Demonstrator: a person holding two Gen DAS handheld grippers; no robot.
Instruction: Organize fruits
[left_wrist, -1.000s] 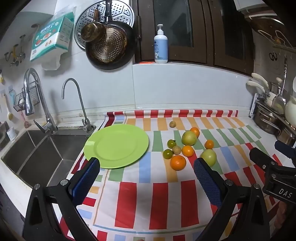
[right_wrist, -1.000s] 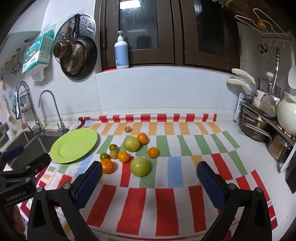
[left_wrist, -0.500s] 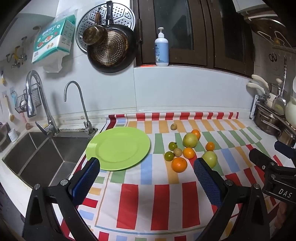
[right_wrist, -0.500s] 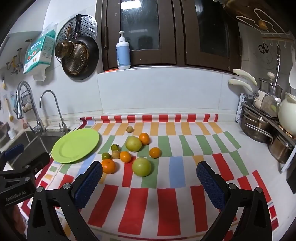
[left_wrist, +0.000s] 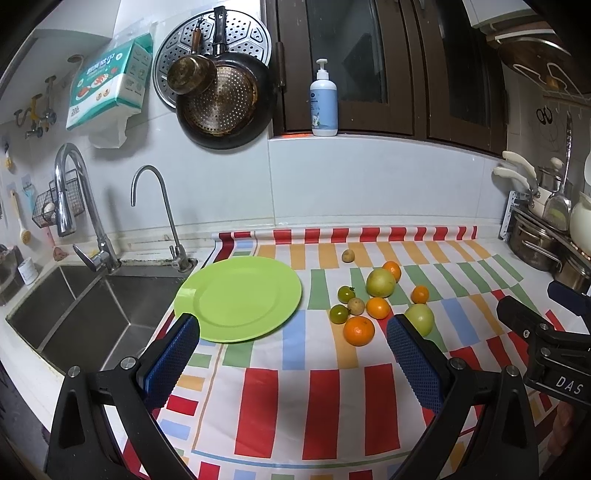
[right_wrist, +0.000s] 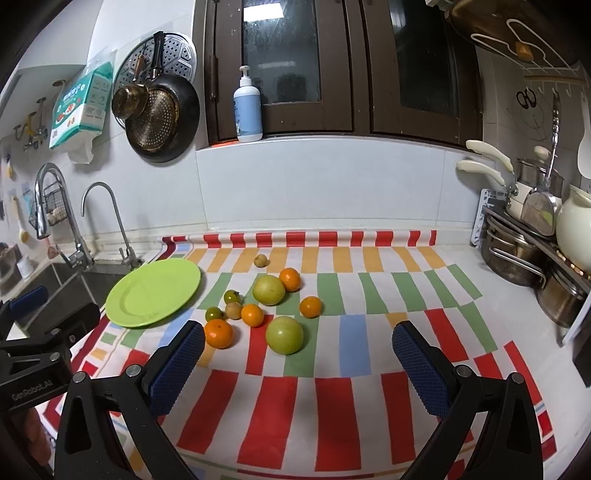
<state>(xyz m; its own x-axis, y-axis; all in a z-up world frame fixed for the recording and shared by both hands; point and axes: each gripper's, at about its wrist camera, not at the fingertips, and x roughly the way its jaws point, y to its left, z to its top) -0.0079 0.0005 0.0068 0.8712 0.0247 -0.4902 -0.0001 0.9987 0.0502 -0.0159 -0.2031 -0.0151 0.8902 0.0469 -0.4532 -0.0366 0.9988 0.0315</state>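
The left gripper (left_wrist: 293, 350) hangs spread wide with nothing between its blue textured pads, and the right gripper (right_wrist: 297, 356) is likewise released and empty above the glossy striped red, green, orange and blue tablecloth (right_wrist: 332, 406); the round, smooth lime-green plastic plate (left_wrist: 240, 297) lies bare at the cloth's left edge, touching no fruit; right of it the loose fruits sit on the cloth: a dimpled orange mandarin (right_wrist: 218, 333) nearest, a smooth round green fruit (right_wrist: 284, 334) beside it, smaller oranges, dark green tomatoes and brownish balls behind; the farthest small brown fruit (right_wrist: 260, 260) is too small to identify; the steel sink (left_wrist: 92, 314) is cut off at left.
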